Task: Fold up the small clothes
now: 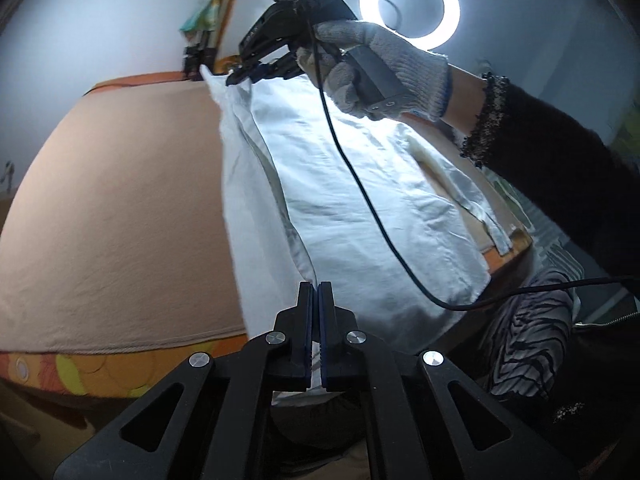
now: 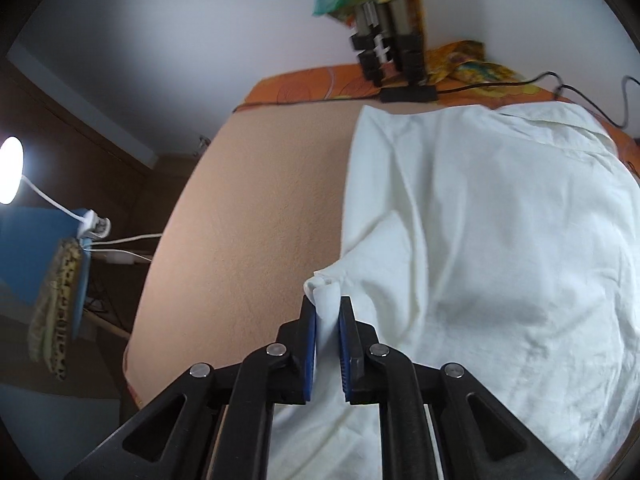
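Peach cloth: covers the worktop [image 2: 248, 208], an orange patterned layer showing at its edges.
White shirt [image 2: 480, 240]: lies over the worktop's right part, one side lifted between both tongs.
Ring light [image 1: 409, 3]: glowing behind the gloved hand.
Right tongs [image 2: 328, 320]: pinching a bunched shirt edge.
Left tongs [image 1: 319, 308]: pressed together on the shirt's near edge.

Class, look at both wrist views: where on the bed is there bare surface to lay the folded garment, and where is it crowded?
Free: the peach sheet left of the white garment, up to the orange edge. Crowded: the far edge, with the black stand and cables, and the garment's side, where the right tool and left tool grip the fabric.
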`<move>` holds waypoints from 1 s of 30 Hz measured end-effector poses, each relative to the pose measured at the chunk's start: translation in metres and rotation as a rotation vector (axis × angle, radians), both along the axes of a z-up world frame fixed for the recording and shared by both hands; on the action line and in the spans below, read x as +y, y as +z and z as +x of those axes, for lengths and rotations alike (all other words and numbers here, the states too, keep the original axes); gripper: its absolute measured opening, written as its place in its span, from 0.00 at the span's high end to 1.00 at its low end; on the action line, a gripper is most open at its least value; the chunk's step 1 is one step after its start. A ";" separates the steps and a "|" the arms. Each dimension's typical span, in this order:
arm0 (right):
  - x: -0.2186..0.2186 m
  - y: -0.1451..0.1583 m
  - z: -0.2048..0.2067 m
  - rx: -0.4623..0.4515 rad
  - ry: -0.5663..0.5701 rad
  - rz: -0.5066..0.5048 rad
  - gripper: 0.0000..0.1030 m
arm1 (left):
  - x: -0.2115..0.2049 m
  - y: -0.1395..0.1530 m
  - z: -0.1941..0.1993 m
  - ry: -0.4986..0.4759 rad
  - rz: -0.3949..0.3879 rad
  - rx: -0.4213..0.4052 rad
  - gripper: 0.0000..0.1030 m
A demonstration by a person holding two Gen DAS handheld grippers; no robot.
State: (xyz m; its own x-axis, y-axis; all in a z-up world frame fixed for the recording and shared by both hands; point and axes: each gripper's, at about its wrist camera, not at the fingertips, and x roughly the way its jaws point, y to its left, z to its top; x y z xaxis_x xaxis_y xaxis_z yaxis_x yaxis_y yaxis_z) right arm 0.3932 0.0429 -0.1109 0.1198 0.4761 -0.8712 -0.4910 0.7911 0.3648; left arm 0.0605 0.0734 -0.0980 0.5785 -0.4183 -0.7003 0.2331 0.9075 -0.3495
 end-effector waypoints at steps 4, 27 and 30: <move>-0.038 0.000 0.004 -0.008 -0.032 0.002 0.92 | -0.029 0.001 0.008 -0.075 0.018 -0.002 0.99; -0.074 -0.052 0.009 -0.078 -0.031 -0.142 0.92 | -0.038 -0.002 0.003 -0.058 0.051 0.018 0.93; -0.073 -0.050 0.006 -0.088 -0.037 -0.164 0.90 | -0.036 -0.018 0.013 -0.041 0.093 0.035 0.93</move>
State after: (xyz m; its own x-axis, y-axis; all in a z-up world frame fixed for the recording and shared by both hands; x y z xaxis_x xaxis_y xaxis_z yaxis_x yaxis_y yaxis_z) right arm 0.3993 -0.0303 -0.1612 0.2133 0.3221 -0.9223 -0.4850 0.8544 0.1863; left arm 0.0734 0.0371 -0.1157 0.5370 -0.3731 -0.7566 0.2600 0.9264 -0.2722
